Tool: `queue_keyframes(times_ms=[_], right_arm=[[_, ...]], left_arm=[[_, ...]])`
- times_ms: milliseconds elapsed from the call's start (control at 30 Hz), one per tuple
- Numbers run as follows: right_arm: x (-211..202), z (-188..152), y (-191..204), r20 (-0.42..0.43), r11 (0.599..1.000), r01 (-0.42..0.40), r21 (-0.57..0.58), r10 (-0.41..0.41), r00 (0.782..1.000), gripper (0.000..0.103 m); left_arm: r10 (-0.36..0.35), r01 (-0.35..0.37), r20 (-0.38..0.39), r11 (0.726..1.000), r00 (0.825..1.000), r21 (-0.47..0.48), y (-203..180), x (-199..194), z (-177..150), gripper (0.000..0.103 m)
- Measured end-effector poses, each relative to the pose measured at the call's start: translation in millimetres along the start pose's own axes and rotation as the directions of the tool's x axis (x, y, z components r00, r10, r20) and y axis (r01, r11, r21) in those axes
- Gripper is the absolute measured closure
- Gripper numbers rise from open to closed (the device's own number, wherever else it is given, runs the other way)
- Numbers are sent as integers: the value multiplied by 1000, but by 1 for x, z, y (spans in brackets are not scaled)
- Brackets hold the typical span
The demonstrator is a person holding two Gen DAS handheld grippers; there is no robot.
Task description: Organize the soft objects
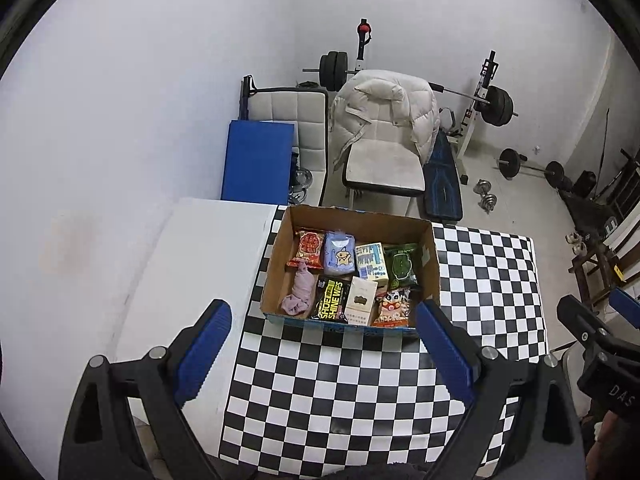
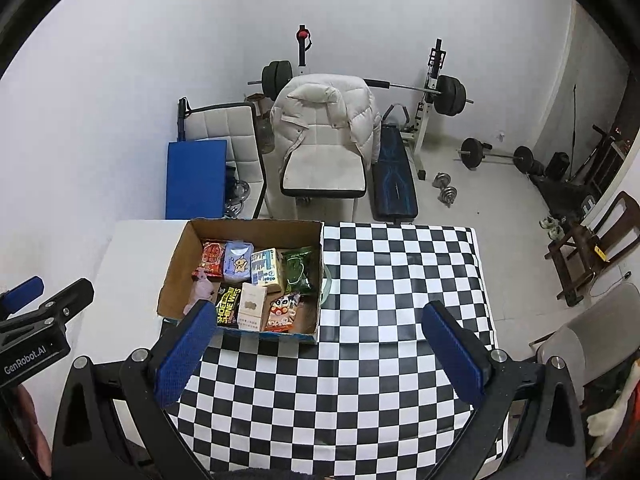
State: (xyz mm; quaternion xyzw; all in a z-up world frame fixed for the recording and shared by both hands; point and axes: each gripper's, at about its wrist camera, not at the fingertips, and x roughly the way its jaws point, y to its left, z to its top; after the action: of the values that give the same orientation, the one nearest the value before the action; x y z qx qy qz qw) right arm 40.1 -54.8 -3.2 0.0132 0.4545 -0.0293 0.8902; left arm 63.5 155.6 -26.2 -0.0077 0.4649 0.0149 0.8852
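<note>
Progress: packets all sit in your box [image 1: 352, 276], nothing left out | left tool [image 1: 324, 344] wide, empty | right tool [image 2: 320, 344] wide, empty

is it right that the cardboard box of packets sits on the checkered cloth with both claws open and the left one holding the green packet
Not quite. The left claw holds nothing: the left wrist view shows it open and empty, short of the cardboard box. The green packet lies inside the box. The box does sit on the checkered cloth, and the right claw is open too.
</note>
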Motion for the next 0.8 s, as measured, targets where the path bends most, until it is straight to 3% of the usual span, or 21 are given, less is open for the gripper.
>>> queue_keyframes(times_ms=[800], right_arm=[[-1,1,-5,-8,1000,12,11,-12,1000,0]], left_arm=[[-25,25,1,999,1000,44,-18,0,2,9]])
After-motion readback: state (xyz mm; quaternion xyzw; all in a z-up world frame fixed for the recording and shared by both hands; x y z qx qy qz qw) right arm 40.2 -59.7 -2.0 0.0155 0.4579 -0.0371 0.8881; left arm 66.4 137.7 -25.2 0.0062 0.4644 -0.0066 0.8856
